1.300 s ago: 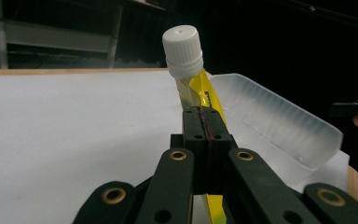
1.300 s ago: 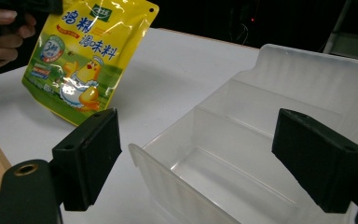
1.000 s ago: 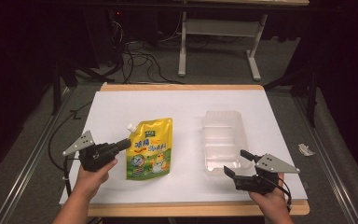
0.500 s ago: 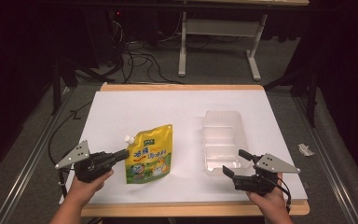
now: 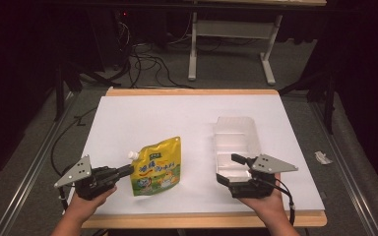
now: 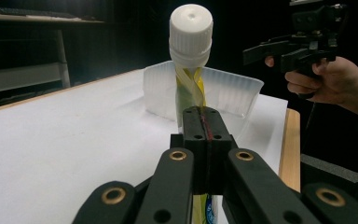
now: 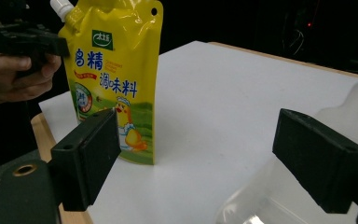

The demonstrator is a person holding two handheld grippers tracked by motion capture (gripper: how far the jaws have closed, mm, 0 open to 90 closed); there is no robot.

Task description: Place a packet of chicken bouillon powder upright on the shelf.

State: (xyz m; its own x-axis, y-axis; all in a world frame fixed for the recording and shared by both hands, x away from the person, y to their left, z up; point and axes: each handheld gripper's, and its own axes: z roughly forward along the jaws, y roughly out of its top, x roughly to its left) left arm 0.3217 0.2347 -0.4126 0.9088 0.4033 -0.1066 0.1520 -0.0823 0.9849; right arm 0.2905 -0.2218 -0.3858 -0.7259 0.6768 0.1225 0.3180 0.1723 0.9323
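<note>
A yellow spouted pouch (image 5: pixel 158 167) with a white cap stands upright on the white table, left of centre near the front. My left gripper (image 5: pixel 127 170) is shut on the pouch's left edge below the spout; in the left gripper view the jaws (image 6: pixel 204 116) pinch the yellow seam (image 6: pixel 189 88) under the cap. A clear plastic tray (image 5: pixel 236 132) lies to the right. My right gripper (image 5: pixel 230 169) stands open at the tray's near end, with nothing between its jaws. The right gripper view (image 7: pixel 214 154) looks across at the pouch (image 7: pixel 114 70) and the left gripper (image 7: pixel 28 39).
The white sheet (image 5: pixel 187 118) covers the table top, with a wooden edge (image 5: pixel 202 220) along the front. A scrap of paper (image 5: pixel 322 157) lies on the floor at the right. Table legs and cables stand behind the far edge.
My left gripper has pulled the pouch slightly toward the front edge. The right gripper has shifted left and a little up, closer to the tray's near end.
</note>
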